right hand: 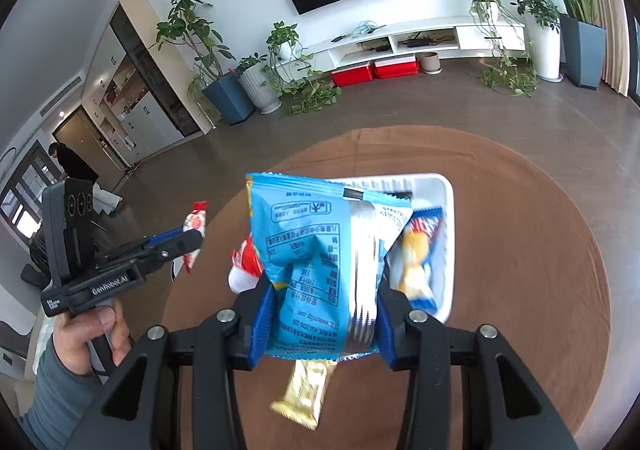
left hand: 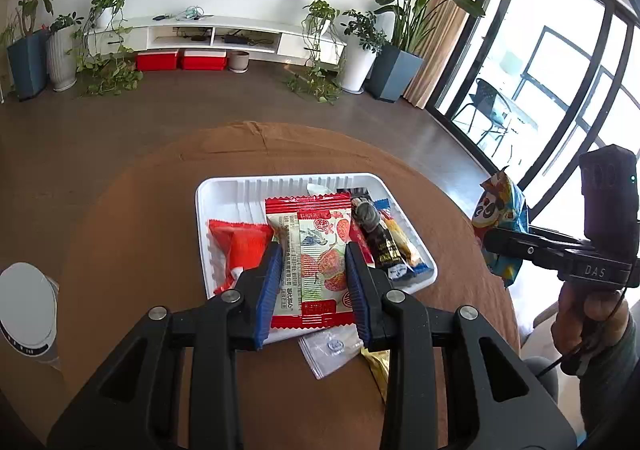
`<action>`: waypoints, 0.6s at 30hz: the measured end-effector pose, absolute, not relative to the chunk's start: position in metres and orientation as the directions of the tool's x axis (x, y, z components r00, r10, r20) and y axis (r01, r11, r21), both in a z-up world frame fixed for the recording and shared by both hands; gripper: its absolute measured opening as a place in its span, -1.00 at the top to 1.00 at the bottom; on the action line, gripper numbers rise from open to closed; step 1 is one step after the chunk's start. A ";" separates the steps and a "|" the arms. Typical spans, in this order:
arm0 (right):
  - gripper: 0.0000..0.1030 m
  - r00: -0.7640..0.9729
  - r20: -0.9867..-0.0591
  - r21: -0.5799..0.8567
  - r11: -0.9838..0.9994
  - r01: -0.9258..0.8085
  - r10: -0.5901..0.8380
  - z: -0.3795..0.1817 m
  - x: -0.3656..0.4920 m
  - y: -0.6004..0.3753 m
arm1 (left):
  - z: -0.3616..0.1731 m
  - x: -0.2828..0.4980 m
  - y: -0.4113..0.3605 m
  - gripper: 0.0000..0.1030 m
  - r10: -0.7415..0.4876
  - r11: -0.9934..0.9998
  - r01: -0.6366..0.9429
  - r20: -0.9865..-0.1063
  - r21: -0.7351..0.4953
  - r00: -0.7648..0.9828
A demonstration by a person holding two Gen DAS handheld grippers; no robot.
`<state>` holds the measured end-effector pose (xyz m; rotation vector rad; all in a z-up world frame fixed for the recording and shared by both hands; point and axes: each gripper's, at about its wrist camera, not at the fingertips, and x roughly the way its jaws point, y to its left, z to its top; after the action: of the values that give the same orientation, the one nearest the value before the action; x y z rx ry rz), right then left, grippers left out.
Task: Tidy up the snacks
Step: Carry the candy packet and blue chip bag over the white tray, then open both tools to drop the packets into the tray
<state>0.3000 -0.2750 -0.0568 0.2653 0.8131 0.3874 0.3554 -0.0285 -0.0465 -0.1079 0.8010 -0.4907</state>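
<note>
With the left gripper (left hand: 314,282) clamped on the strawberry packet (left hand: 316,266) and the right gripper (right hand: 320,320) on the blue bag (right hand: 320,262), lower both gently into the white tray (left hand: 224,190) at twelve o'clock, releasing only once each rests flat.

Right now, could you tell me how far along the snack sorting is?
Several packets already lie in the white tray. In hand: the left gripper holds a strawberry-print packet, the right gripper a blue bag. Left on the table: a gold bar and a clear packet.

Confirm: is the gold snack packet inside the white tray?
No, the gold snack packet lies on the brown table, outside the white tray.
</note>
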 end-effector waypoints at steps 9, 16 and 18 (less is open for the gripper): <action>0.11 0.550 -0.730 0.356 0.913 -0.201 0.406 -0.075 0.372 -0.241 | -0.063 0.417 -0.052 0.42 -0.437 0.890 0.383 -0.699 -0.247 0.566; 0.11 0.496 -0.783 0.330 0.926 -0.181 0.376 -0.105 0.400 -0.224 | -0.099 0.440 -0.058 0.42 -0.412 0.900 0.363 -0.739 -0.239 0.533; 0.11 0.488 -0.793 0.322 0.931 -0.173 0.365 -0.112 0.403 -0.222 | -0.110 0.447 -0.058 0.42 -0.404 0.904 0.356 -0.748 -0.237 0.527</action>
<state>0.4030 -0.2218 -0.1121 0.2095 1.0104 0.3300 0.4471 -0.0581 -0.1096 -0.0570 0.9089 -0.4546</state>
